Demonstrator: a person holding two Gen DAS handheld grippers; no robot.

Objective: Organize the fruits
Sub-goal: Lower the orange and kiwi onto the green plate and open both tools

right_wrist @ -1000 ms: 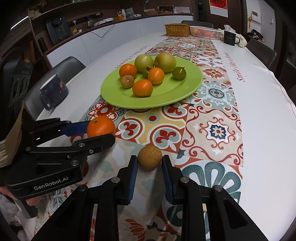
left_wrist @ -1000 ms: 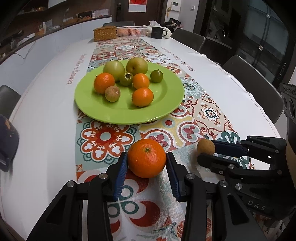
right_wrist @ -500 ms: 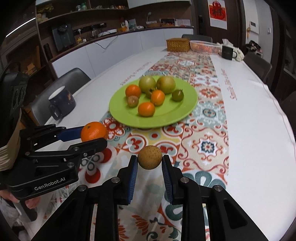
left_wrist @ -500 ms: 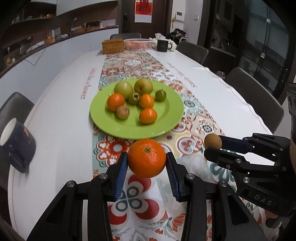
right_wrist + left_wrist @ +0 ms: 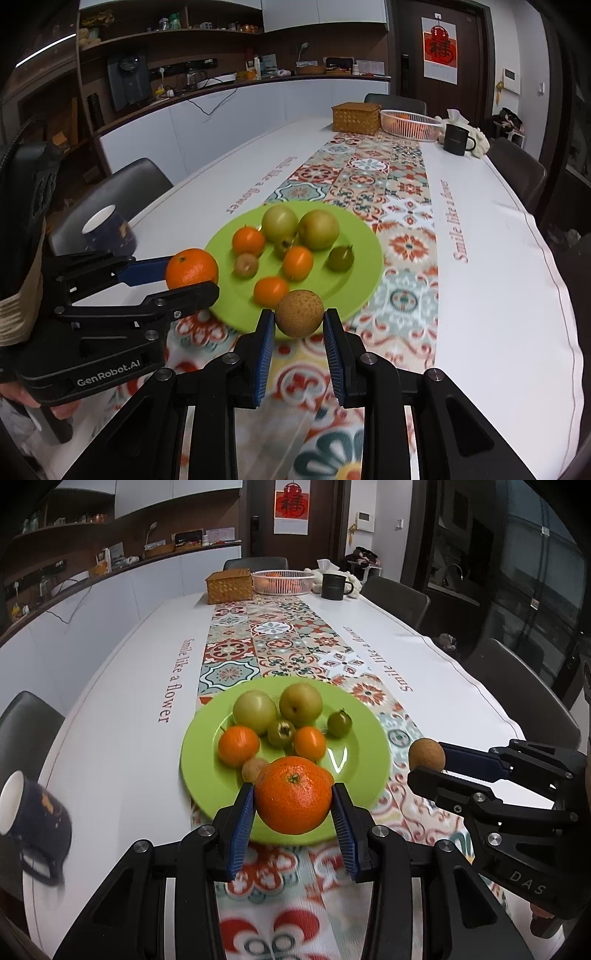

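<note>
Left wrist: left fingers [image 5: 293,805] pinch one orange [image 5: 293,794]; right fingers [image 5: 299,325] pinch one brown fruit [image 5: 299,312]; plate [image 5: 365,746] holds eight.

Left tongs [image 5: 293,805]: blue pads clamped on a large orange [image 5: 293,795], held above the near rim of the green plate [image 5: 199,771]. Plate contents: two yellow-green apples, two small green fruits, two small oranges, one small brown fruit. Right tongs [image 5: 424,766], at right: gripping a brown round fruit [image 5: 426,754]. Desk [image 5: 122,716]: patterned runner; dark mug [image 5: 33,814] at left edge.
</note>
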